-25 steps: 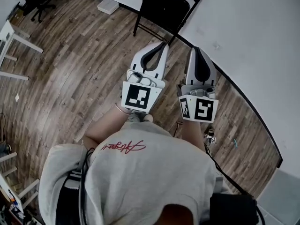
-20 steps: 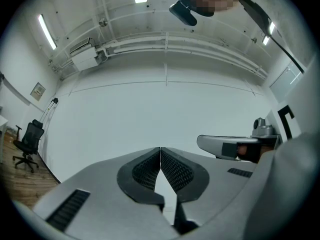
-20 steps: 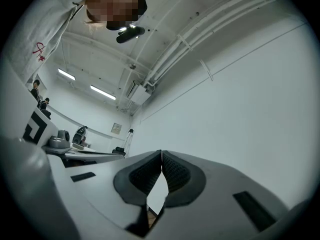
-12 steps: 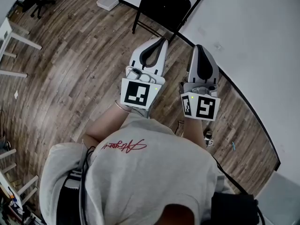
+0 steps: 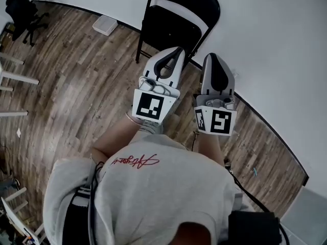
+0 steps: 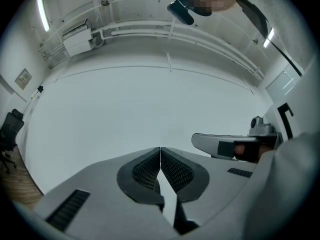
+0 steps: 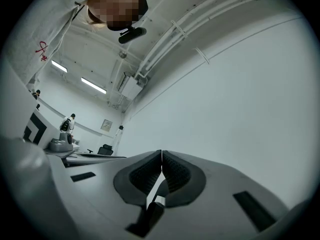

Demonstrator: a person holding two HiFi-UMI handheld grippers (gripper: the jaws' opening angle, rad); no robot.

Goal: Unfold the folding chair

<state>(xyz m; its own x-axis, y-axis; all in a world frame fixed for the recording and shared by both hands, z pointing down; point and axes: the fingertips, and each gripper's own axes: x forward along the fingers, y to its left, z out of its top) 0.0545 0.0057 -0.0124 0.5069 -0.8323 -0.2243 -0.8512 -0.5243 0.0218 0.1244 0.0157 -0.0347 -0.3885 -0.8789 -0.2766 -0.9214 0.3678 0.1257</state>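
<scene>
A black folding chair (image 5: 176, 19) stands folded against the white wall at the top of the head view. My left gripper (image 5: 178, 49) is held out over the wooden floor, its tip just short of the chair's lower frame, apart from it. My right gripper (image 5: 211, 56) is beside it, to the right of the chair's legs. In the left gripper view the left gripper's (image 6: 160, 149) jaws are shut with nothing between them. The right gripper (image 7: 161, 152) is shut and empty too. Both gripper views face bare wall, and the chair is hidden from them.
A white flat box (image 5: 104, 25) lies on the floor left of the chair. A black office chair (image 5: 23, 6) stands at the top left, white table legs (image 5: 13, 78) at the left edge. The wall's dark baseboard (image 5: 265, 121) runs diagonally down the right.
The person has stepped toward the wall: the folded chair has come further into view and now stands just beyond both gripper tips. Both grippers stay shut and side by side.
</scene>
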